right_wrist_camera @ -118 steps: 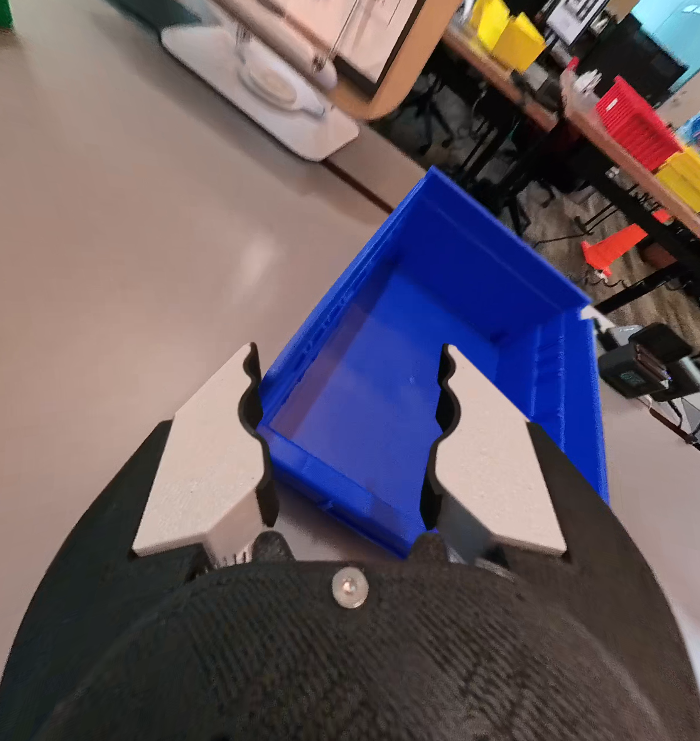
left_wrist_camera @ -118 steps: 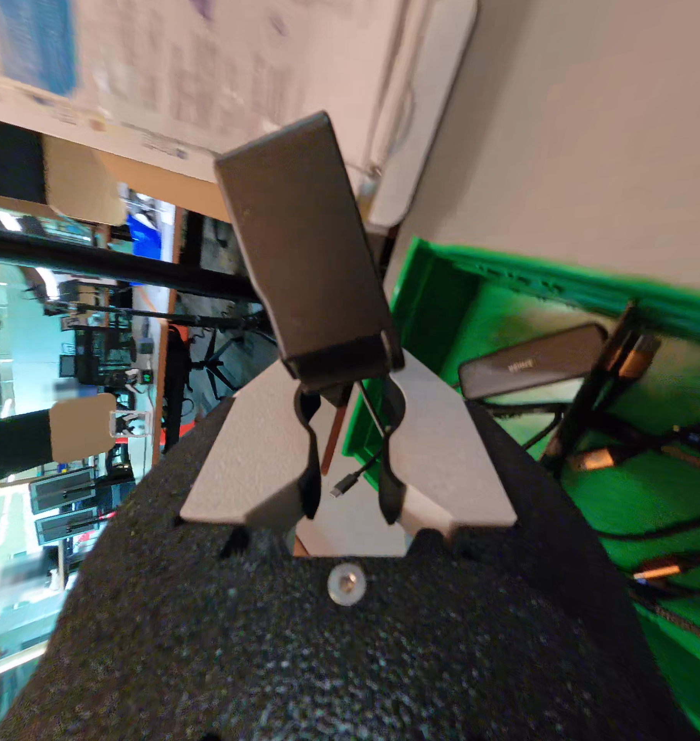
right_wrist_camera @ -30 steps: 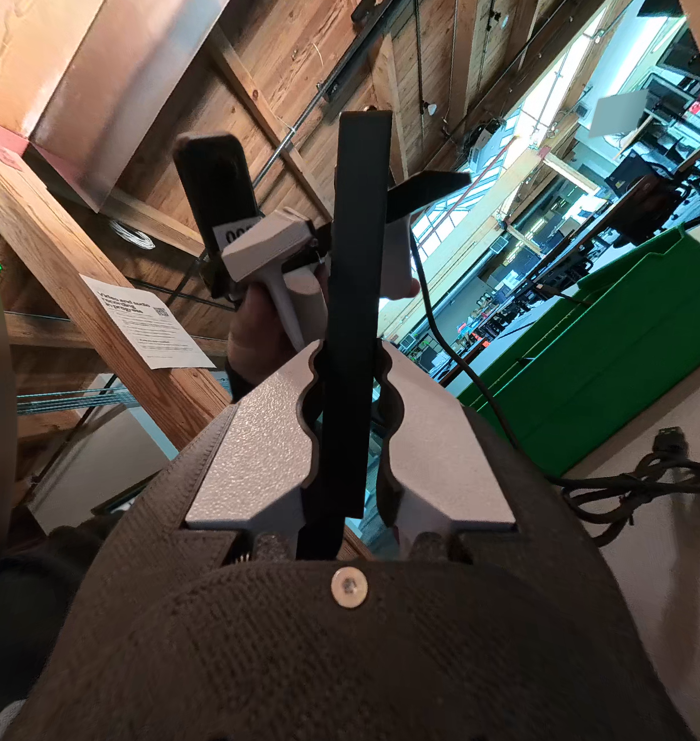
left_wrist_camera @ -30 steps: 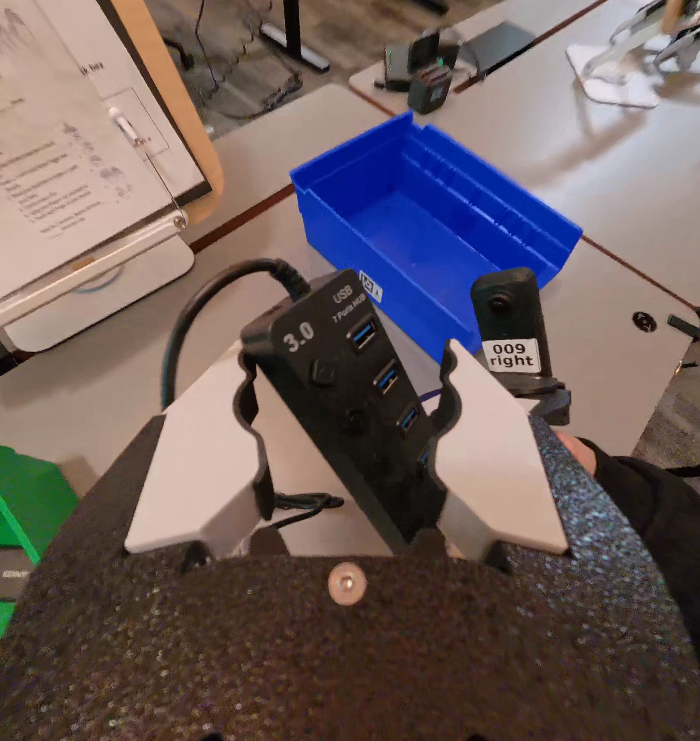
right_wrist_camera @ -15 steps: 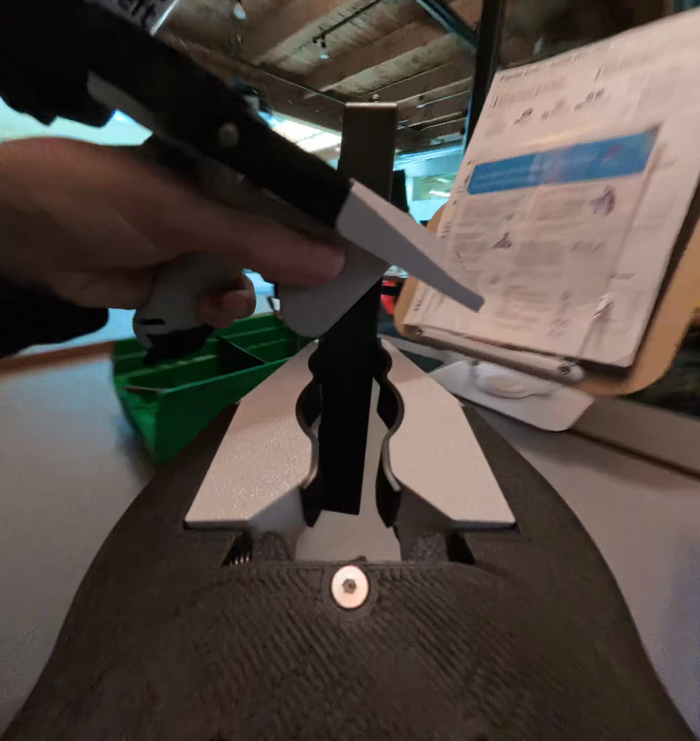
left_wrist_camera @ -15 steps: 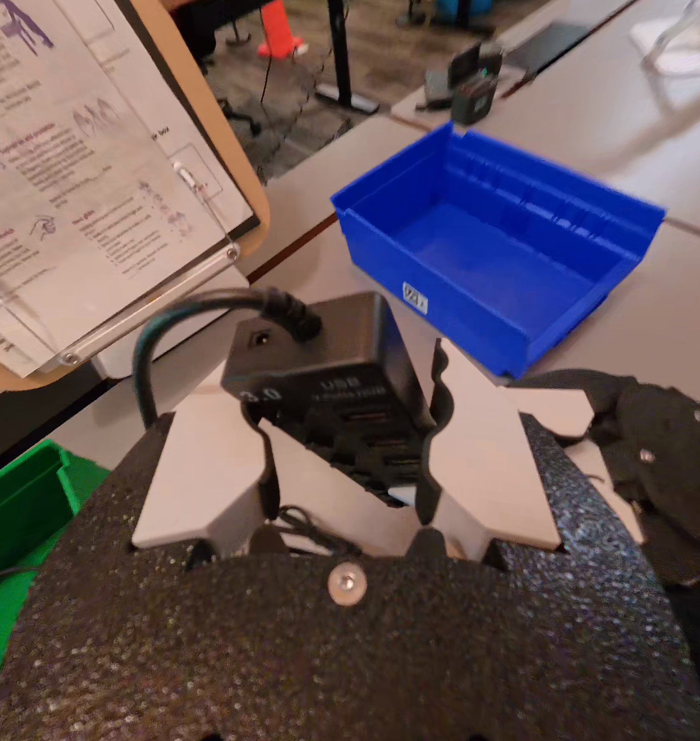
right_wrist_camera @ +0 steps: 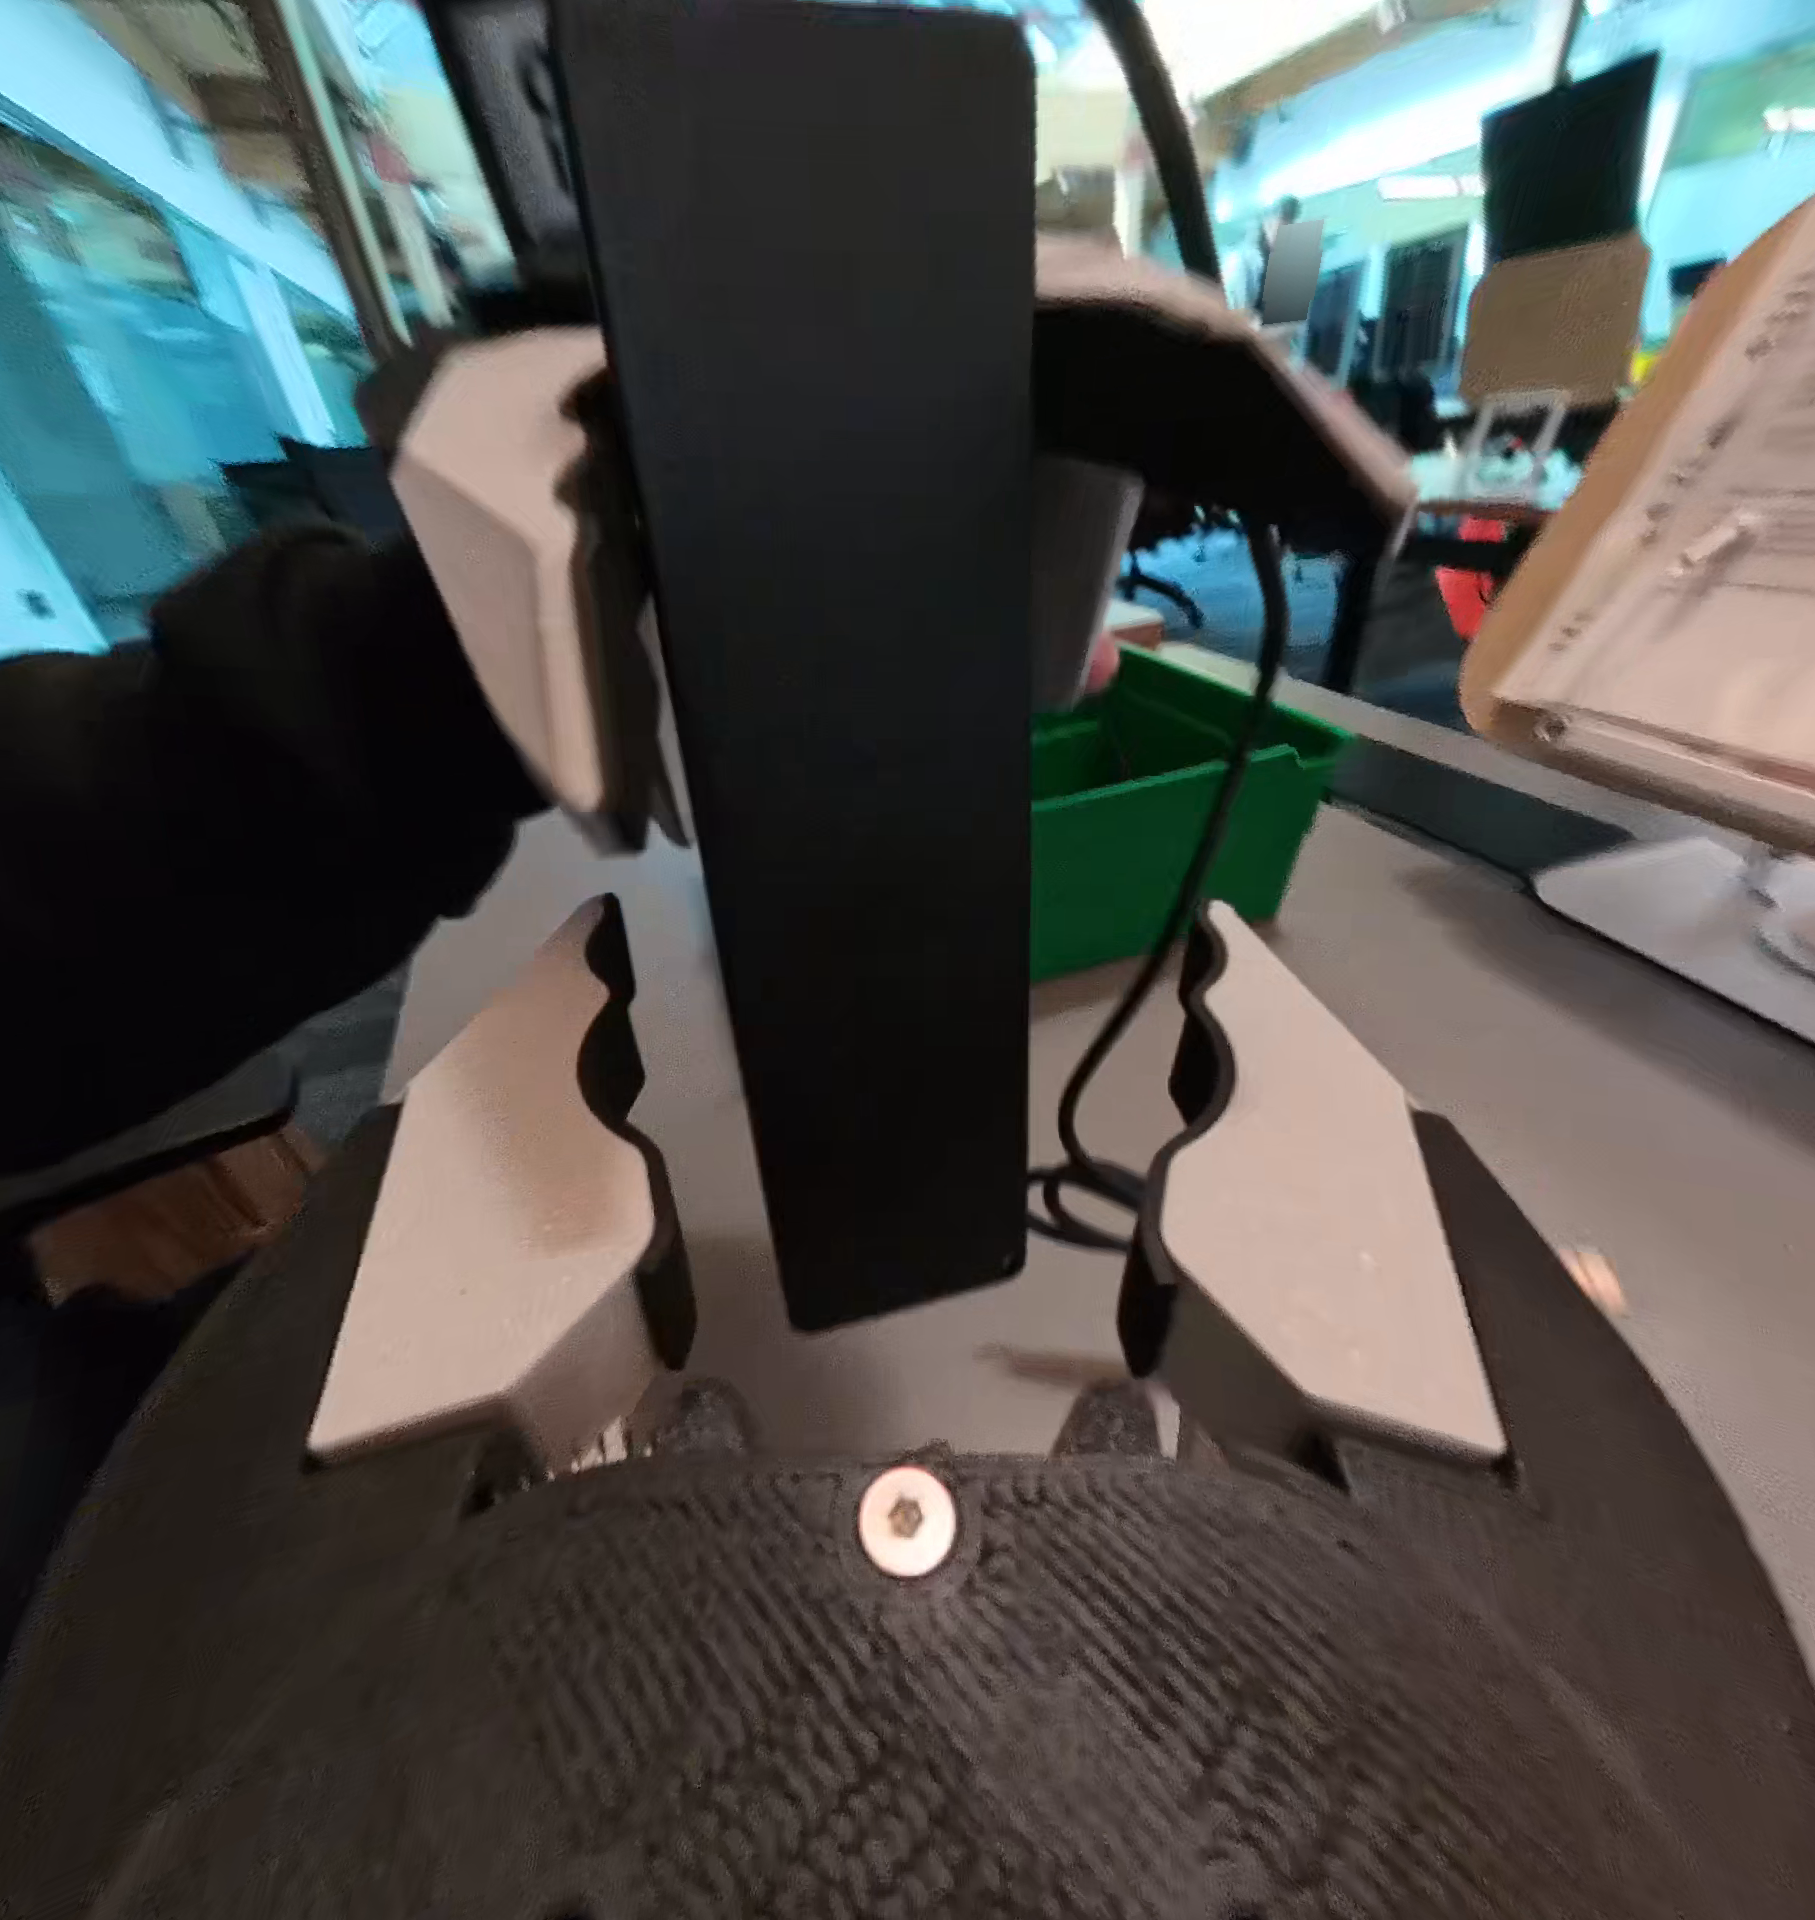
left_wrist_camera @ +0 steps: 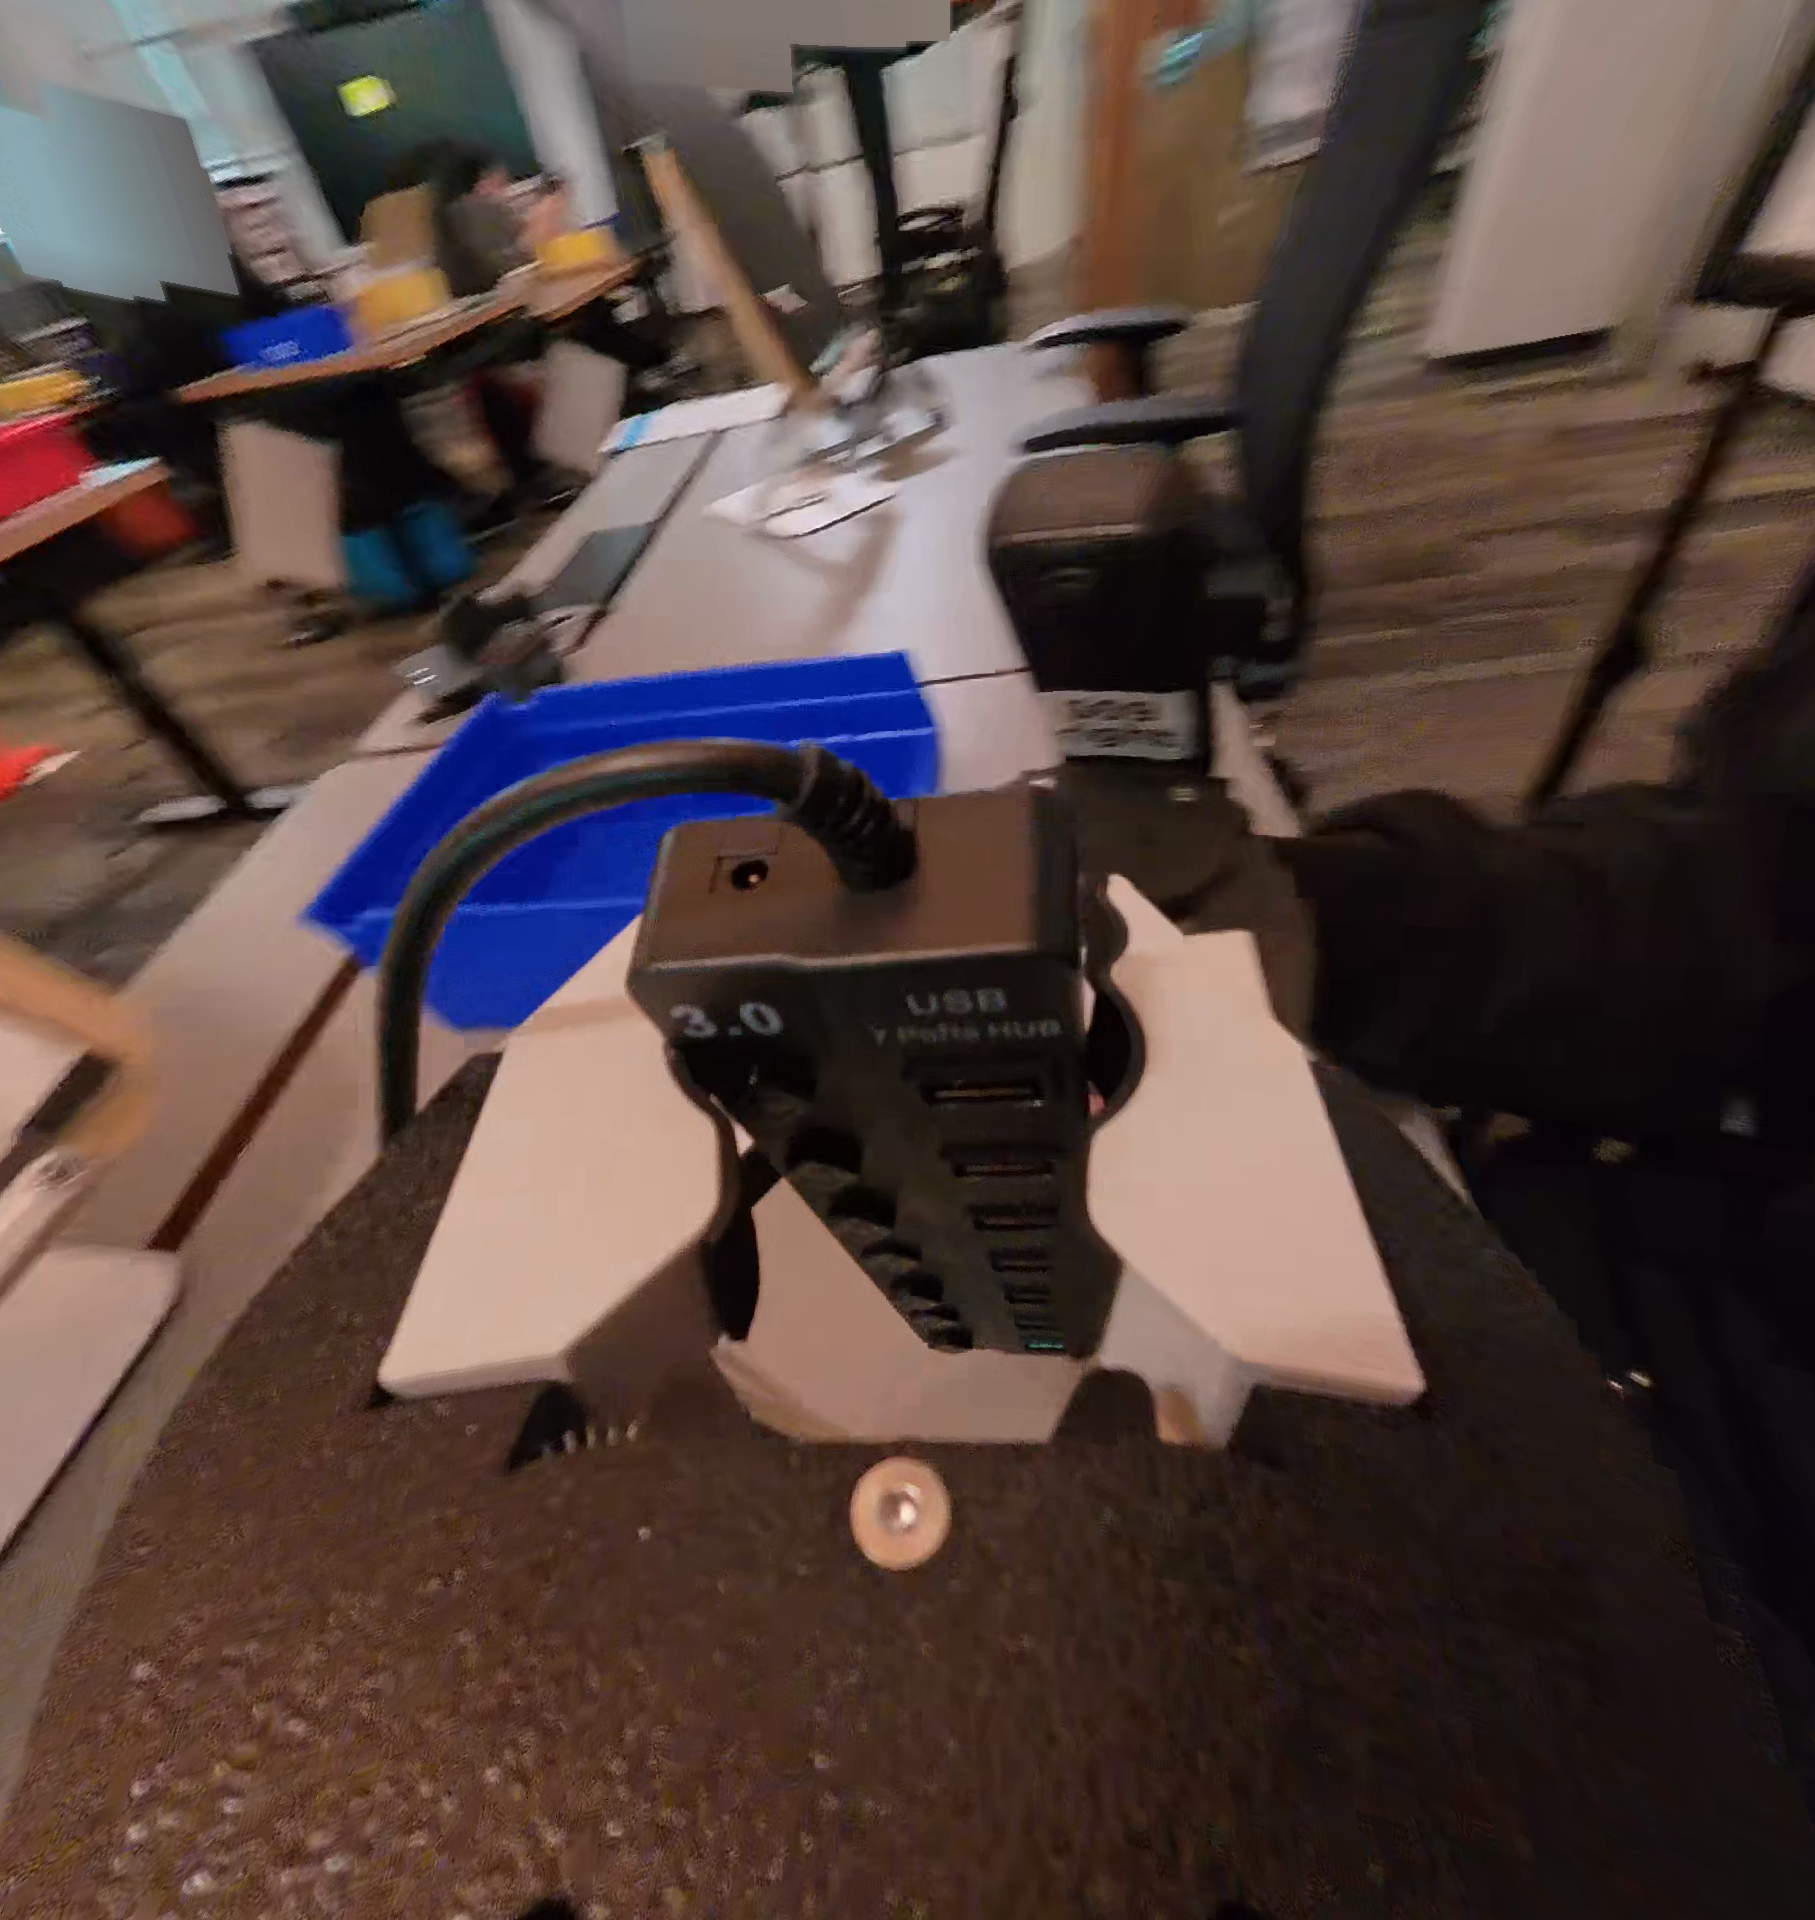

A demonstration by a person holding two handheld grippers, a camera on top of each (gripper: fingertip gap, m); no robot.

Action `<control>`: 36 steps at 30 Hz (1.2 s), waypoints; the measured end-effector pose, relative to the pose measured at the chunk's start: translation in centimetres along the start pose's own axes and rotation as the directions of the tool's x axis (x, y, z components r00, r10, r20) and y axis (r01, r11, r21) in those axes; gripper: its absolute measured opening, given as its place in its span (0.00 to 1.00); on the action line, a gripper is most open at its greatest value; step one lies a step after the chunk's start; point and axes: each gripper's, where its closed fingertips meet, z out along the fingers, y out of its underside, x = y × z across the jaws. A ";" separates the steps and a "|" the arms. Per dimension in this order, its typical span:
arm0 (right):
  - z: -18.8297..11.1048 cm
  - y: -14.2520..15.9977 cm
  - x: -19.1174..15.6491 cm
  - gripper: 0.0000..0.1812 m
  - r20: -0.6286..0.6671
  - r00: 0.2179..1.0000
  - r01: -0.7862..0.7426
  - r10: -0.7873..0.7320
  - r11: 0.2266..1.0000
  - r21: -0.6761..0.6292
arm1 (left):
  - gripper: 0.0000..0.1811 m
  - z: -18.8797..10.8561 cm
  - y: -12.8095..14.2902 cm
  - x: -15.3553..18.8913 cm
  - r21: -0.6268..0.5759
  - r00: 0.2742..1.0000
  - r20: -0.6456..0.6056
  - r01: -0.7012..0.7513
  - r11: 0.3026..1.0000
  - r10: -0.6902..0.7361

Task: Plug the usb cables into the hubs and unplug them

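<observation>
My left gripper (left_wrist_camera: pixel 898 997) is shut on a black USB hub (left_wrist_camera: pixel 851 935) and holds it above the table, port side up. The hub's thick black cable (left_wrist_camera: pixel 529 821) arcs out of its far end to the left. In the right wrist view the hub (right_wrist_camera: pixel 830 623) stands upright between the spread fingers of my right gripper (right_wrist_camera: pixel 903 920), which is open and does not touch it. The left gripper's grey fingers (right_wrist_camera: pixel 508 603) clamp the hub higher up. The hub's thin cable (right_wrist_camera: pixel 1225 831) hangs down to a coil on the table.
A blue bin (left_wrist_camera: pixel 612 727) stands on the grey table beyond the hub. A green bin (right_wrist_camera: pixel 1142 821) holding cables sits behind the hub. A document stand (right_wrist_camera: pixel 1713 520) is at the right. A person's dark sleeve (right_wrist_camera: pixel 207 779) is at the left.
Half a second ago my right gripper was shut on the hub and my left was open around it. Now the left is shut on the hub and the right has opened.
</observation>
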 end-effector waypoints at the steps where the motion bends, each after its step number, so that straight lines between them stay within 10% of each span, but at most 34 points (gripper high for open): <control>1: 0.0 -0.4 -0.3 0.57 0.009 1.000 0.007 -0.008 0.999 0.032 | 0.36 0.0 0.0 1.0 0.015 0.999 -0.052 -0.007 1.000 0.008; 8: 0.9 0.9 -2.6 0.33 0.114 0.991 0.066 -0.062 0.998 -0.026 | 0.37 0.4 1.6 3.1 0.000 0.988 -0.151 -0.032 0.999 0.032; 18: -0.4 1.2 -1.6 0.33 0.118 0.981 0.158 -0.154 0.987 -0.023 | 0.41 -2.1 3.8 1.7 -0.352 0.992 -0.026 -0.126 0.927 0.125; 36: 0.3 0.9 -2.8 0.41 0.131 0.984 0.119 -0.118 0.993 0.007 | 0.31 -1.0 2.0 4.1 -0.304 0.982 -0.085 -0.187 0.934 0.168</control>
